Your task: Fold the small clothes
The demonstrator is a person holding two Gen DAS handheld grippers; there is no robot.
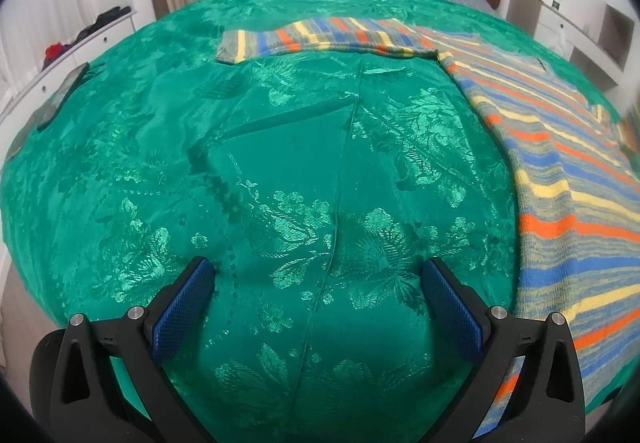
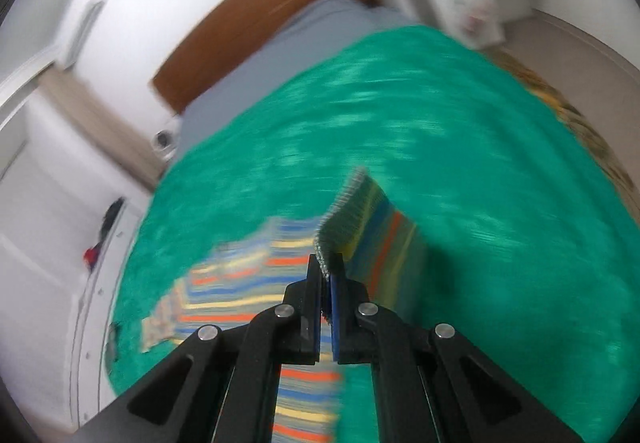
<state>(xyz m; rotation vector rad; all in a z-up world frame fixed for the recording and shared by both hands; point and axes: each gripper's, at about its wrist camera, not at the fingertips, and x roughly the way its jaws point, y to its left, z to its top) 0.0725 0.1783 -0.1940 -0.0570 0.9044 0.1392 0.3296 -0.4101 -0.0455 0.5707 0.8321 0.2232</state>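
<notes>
- Left wrist view: left gripper hanging over bare green bedspread, jaws wide apart, nothing between the blue pads.
- Same view: striped sweater spread flat on the right part of the bedspread, one sleeve stretched leftward across the far side; near edge of the sweater just beside the right-hand finger, not touching it as far as can be told.
- Risk here: with no second grip on the cloth, likely dragging or bunching of the whole garment under a one-sided pull; sleeve liable to trail out of line.
- Right wrist view, heavily blurred: right gripper with jaws together, clamped on a ribbed edge of the striped sweater, that part lifted off the bedspread and standing up ahead of the fingers; rest of the garment lying below and to the left.
- Risk here: only a thin strip of knit pinched at the very tips, so slipping out mid-swing quite possible; fast motion, judged from the blur, likely to land the fold crooked or wrinkled.
- Exact part of the sweater being held: cannot tell through the blur.
</notes>
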